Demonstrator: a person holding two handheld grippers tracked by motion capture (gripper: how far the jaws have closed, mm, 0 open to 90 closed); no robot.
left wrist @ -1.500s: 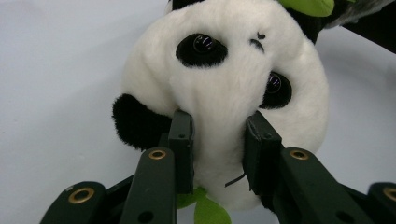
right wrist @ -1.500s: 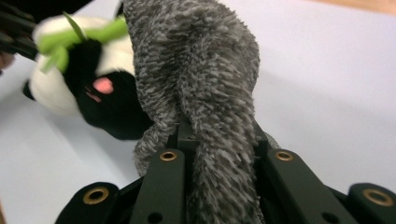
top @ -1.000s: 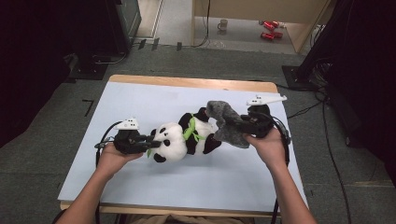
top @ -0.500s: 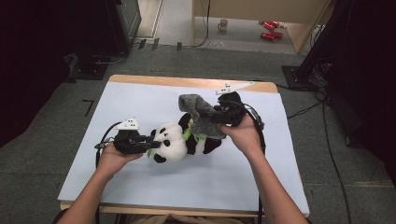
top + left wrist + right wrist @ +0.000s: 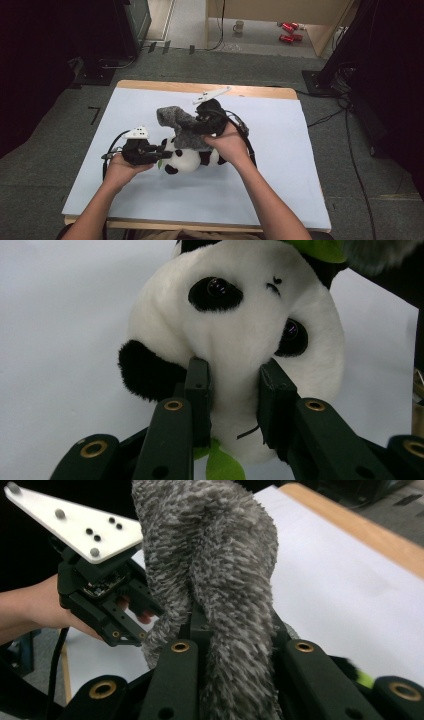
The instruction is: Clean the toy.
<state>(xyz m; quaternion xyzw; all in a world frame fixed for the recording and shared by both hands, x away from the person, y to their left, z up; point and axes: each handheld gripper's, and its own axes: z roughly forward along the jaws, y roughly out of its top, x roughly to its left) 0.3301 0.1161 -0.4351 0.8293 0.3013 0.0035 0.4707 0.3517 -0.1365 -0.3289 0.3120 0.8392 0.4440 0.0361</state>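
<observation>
Fuzzy grey cloth (image 5: 220,580) bunched in jaws; plush panda (image 5: 235,355) pinched.

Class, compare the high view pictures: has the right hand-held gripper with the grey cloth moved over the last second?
Yes. The right hand-held gripper, shut on the grey cloth, has travelled leftward from the table's right side to above the panda.

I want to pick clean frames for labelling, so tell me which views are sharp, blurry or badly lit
High view: soft overall, the table evenly lit, surroundings very dark. Left gripper view: the panda sharp, its white fur bright, light glinting in its eyes. Right gripper view: the grey cloth crisp, the far table edge soft, the upper left corner dark.
</observation>
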